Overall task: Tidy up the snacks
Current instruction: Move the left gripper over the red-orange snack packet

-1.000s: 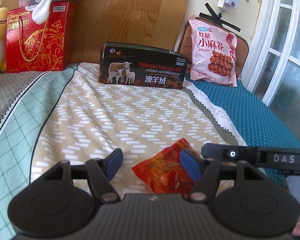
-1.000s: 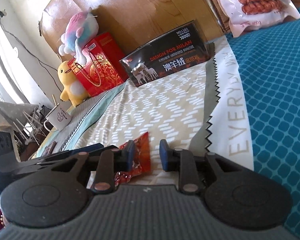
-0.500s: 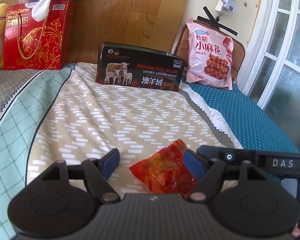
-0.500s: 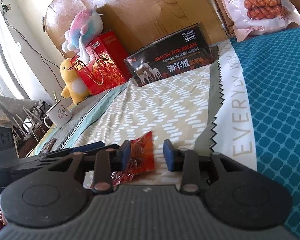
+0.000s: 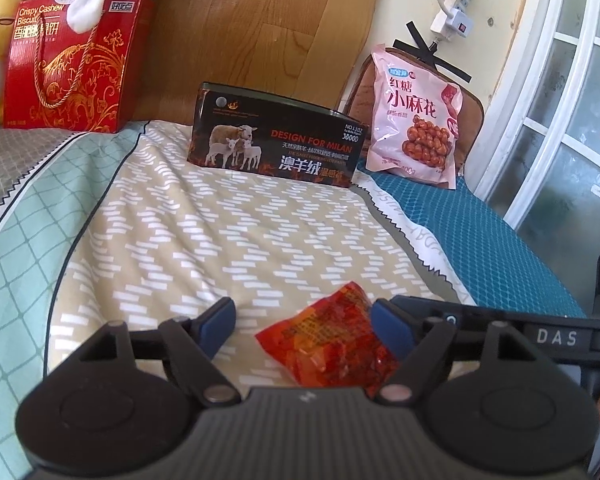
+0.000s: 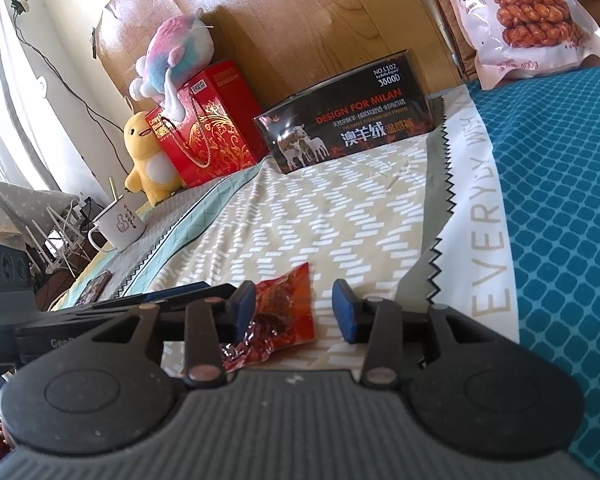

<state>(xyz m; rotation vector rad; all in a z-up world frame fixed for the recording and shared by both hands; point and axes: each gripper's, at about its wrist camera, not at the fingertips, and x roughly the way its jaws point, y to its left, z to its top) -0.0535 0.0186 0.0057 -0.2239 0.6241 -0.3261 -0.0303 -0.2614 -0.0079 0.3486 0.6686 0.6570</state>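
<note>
Bed (image 5: 260, 240), patterned beige-and-white cover with a teal blanket (image 5: 480, 232) along one side; nothing on it has shifted since a second ago. Wooden headboard (image 5: 260, 20) behind. Against it, in a row: red gift box (image 5: 72, 64) with a plush toy on top, black box with sheep print (image 5: 276, 136) lying on the cover, pink bag of twisted snacks (image 5: 416, 120) propped upright on the teal side. All three sit where they were.

Left gripper (image 5: 304, 326): jaws have just been opening and now stand wide. The red snack packet (image 5: 332, 344) lies flat on the cover between them, close to the right-hand pad, clear of the other.

Right gripper (image 6: 294, 310): jaws have also just been opening, to a moderate gap. Same packet (image 6: 288, 308) lies between them, up against the left-hand pad, clear of the other pad. Neither tool clamps it; the packet rests on the bed.
</note>
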